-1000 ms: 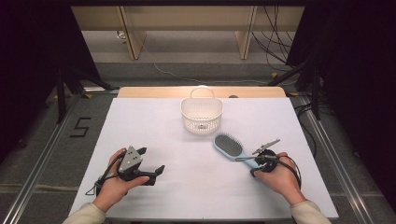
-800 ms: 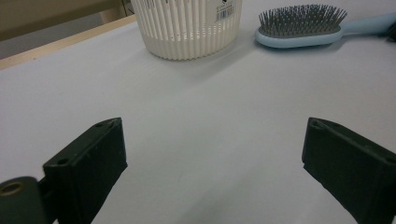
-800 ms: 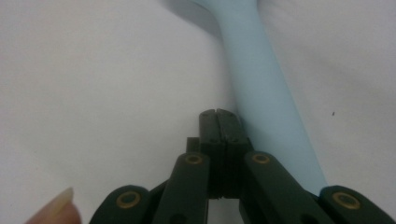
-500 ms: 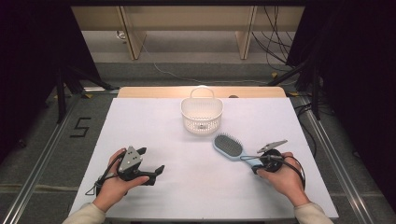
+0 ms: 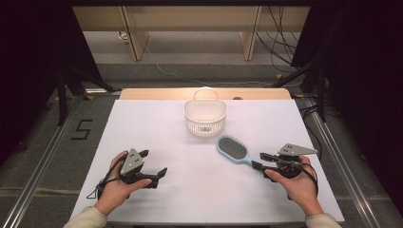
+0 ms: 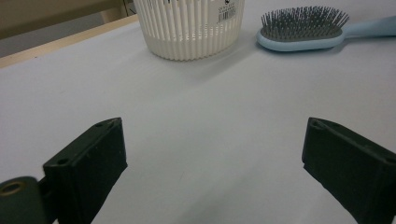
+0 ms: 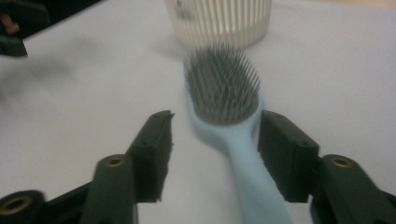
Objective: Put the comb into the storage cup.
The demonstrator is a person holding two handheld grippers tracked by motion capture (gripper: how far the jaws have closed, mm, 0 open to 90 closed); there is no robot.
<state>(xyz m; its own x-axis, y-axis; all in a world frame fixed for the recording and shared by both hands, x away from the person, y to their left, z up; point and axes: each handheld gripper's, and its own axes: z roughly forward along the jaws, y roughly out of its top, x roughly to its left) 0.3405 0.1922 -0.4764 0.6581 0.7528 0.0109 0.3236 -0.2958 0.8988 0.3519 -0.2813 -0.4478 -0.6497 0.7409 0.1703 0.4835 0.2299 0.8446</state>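
I count one hairbrush [image 5: 234, 149], one white slatted basket [image 5: 205, 116] and two hand-held grippers on one white table [image 5: 142, 123]. The hairbrush is pale blue with grey bristles facing up. It lies flat on the table just in front of the basket, apart from it, with its handle running toward my right gripper [image 5: 261, 160].

In the right gripper view the handle of the hairbrush [image 7: 243, 154] lies between the two black jaws. The jaws have just been opening. A clear gap shows on one side; on the other side the jaw stands just beside the handle, and I cannot tell whether it touches. The right gripper's pads do not clamp the brush.

My left gripper [image 5: 154, 165] rests low over the table at the near left, well apart from the brush and the basket. In the left gripper view its jaws stand wide with bare table between them, and the basket [image 6: 191, 28] and hairbrush [image 6: 303, 30] lie ahead.
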